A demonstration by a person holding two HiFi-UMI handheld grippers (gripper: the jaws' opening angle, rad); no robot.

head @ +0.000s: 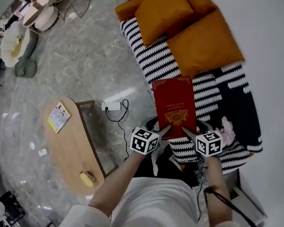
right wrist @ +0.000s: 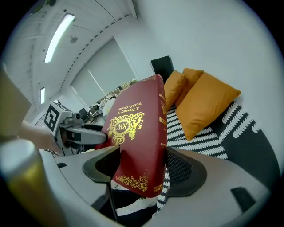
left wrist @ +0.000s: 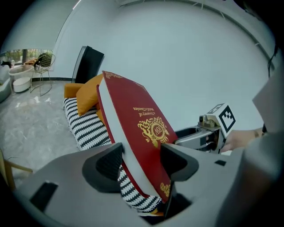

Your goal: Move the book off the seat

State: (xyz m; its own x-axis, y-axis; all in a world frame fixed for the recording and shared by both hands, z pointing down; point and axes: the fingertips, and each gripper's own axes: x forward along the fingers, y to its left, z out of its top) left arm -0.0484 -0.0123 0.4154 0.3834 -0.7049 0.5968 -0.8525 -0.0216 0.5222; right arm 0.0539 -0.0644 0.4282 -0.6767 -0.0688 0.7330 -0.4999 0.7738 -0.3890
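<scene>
A red hardback book (head: 174,105) with gold print is held tilted up over the front part of the black-and-white striped seat (head: 211,95). My left gripper (head: 163,132) is shut on the book's near left corner, and my right gripper (head: 188,132) is shut on its near right corner. In the left gripper view the book (left wrist: 133,113) stands between the jaws of the left gripper (left wrist: 141,160), page edge to the left, with the right gripper (left wrist: 207,133) beyond it. In the right gripper view the right gripper (right wrist: 143,165) clamps the book's spine side (right wrist: 140,128).
Orange cushions (head: 193,31) lie at the seat's far end and a pink item (head: 228,130) at its near right. On the marble floor to the left stand a wooden coffee table (head: 71,150) with a booklet (head: 57,116), and a power strip with cable (head: 113,105).
</scene>
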